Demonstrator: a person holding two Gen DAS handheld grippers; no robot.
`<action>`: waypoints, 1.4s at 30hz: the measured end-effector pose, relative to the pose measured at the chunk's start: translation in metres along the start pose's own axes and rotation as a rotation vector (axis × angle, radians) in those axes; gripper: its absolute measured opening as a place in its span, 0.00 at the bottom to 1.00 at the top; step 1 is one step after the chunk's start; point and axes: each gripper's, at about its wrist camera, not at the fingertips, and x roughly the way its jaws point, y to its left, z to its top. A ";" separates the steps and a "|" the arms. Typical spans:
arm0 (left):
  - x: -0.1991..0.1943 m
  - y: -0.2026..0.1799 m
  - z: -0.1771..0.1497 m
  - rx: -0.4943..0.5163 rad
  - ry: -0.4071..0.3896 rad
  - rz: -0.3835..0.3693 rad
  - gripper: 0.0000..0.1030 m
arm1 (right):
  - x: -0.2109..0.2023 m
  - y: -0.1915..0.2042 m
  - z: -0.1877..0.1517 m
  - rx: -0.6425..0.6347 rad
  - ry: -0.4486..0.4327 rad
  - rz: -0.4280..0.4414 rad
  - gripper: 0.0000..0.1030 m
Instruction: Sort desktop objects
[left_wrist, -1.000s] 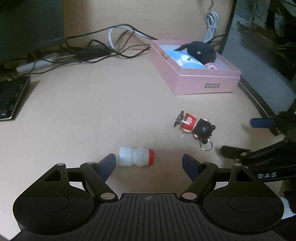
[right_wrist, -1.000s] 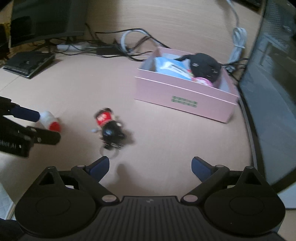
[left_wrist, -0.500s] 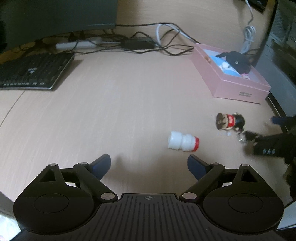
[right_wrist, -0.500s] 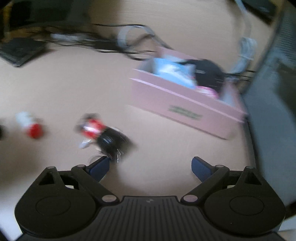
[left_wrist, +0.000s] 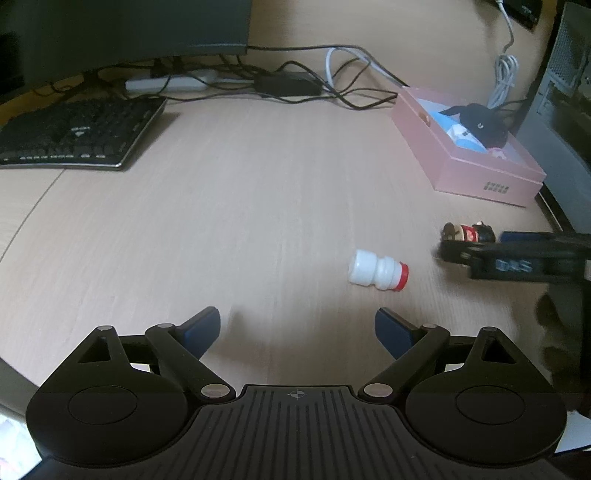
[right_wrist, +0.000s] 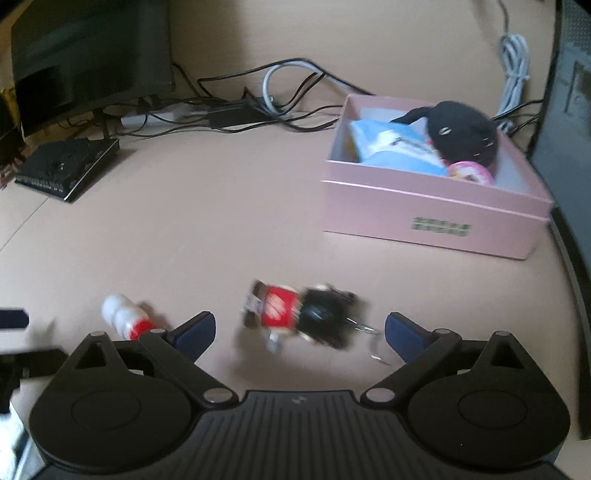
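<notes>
Pink box (right_wrist: 436, 218) near desk's (left_wrist: 240, 206) right edge: green label, unreadable. Left gripper (left_wrist: 297, 328) apart, empty, short of bottle (left_wrist: 378, 272). Right gripper (right_wrist: 300, 329) apart, straddling blurred keychain figure (right_wrist: 303, 317), no contact.

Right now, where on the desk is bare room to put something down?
The wide bare stretch between the keyboard, the pink box and the white bottle is free. Crowded: the cables at the back, and near the keychain figure.
</notes>
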 end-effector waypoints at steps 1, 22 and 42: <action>-0.001 0.001 0.000 0.001 -0.002 0.000 0.92 | 0.004 0.002 0.002 0.001 0.000 -0.007 0.87; 0.040 -0.067 0.020 0.194 -0.010 -0.044 0.75 | -0.049 -0.031 -0.008 -0.014 -0.015 -0.036 0.64; 0.008 -0.083 0.033 0.235 -0.063 -0.085 0.46 | -0.097 -0.076 0.006 -0.033 -0.050 -0.012 0.64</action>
